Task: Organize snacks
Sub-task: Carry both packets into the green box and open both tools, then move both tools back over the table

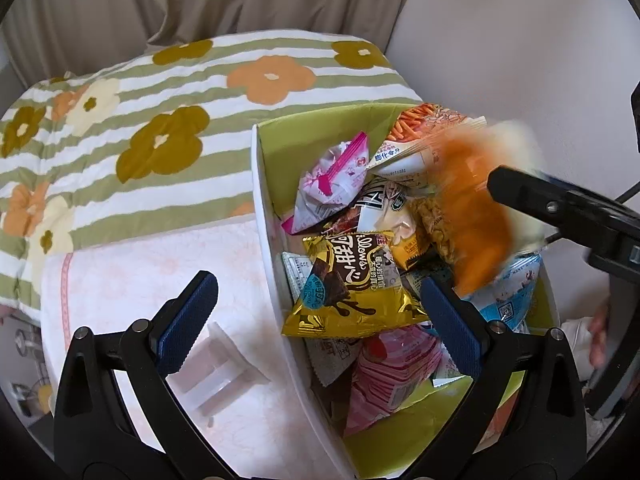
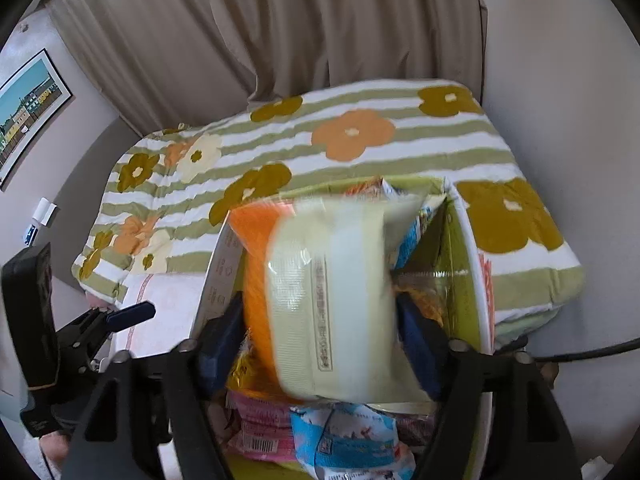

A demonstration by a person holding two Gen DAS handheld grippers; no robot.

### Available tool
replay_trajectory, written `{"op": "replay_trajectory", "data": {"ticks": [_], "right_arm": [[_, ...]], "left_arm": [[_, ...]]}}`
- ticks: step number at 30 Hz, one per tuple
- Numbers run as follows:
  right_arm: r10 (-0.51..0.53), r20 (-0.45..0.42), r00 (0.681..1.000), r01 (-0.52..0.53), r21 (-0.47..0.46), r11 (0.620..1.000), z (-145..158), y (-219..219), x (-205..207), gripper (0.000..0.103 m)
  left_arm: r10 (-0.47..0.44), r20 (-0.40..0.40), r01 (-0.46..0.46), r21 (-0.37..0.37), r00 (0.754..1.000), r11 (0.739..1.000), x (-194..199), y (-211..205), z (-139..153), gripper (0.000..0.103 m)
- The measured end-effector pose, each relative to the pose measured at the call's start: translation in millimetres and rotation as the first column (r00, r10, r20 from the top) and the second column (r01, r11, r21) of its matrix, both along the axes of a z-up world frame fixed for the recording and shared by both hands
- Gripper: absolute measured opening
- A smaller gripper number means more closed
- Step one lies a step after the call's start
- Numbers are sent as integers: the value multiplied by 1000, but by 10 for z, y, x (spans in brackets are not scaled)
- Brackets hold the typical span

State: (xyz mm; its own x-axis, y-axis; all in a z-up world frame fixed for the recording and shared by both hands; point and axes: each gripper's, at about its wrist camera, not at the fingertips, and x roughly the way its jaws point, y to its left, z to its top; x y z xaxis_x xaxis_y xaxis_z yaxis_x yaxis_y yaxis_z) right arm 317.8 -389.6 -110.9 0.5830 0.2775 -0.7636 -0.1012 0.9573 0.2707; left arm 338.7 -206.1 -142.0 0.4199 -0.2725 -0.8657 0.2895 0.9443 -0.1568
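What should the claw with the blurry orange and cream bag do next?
Probably lift the right claw straight up and away. Its jaws stand wide, the orange and cream bag between them is blurred as if dropping, and it is already over the snack pile inside the green-lined box.

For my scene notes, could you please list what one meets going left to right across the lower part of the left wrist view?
Pink-white cloth → clear plastic piece → box's white wall → gold chocolate packet → light blue packet.
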Motion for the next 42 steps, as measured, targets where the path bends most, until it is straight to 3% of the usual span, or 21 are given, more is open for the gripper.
{"op": "replay_trajectory", "data": {"ticks": [1, 4, 13, 19, 26, 33, 37, 42], "right_arm": [[3, 33, 999, -3, 15, 1000, 27, -5, -32, 103], [8, 83, 997, -11, 34, 999, 74, -33, -135, 103], [15, 93, 996, -16, 11, 1000, 202, -60, -423, 103], [85, 142, 986, -83, -20, 996, 417, 64, -642, 103], [236, 194, 952, -237, -17, 971, 591, 478, -838, 103], [343, 210, 915, -349, -13, 937, 541, 1038, -995, 103], [378, 191, 906, -382, -17, 924, 452, 1336, -1046, 103], [377, 166, 911, -379, -22, 925, 352, 1714, -1066, 103]], "left_arm": [[-2, 3, 2, 7, 1000, 1000, -12, -5, 9, 101], [-9, 16, 8, 31, 1000, 999, -63, -27, 40, 101], [-2, 82, -3, 52, 997, 999, -328, -55, 267, 101], [51, 119, -56, 41, 992, 998, -634, 90, 463, 101], [187, 152, -196, 42, 970, 980, -1124, 568, 613, 101], [323, 163, -335, 53, 932, 941, -1525, 1189, 617, 101], [368, 148, -379, 49, 918, 924, -1647, 1587, 558, 101], [374, 127, -383, 54, 919, 922, -1674, 2050, 457, 101]]}}
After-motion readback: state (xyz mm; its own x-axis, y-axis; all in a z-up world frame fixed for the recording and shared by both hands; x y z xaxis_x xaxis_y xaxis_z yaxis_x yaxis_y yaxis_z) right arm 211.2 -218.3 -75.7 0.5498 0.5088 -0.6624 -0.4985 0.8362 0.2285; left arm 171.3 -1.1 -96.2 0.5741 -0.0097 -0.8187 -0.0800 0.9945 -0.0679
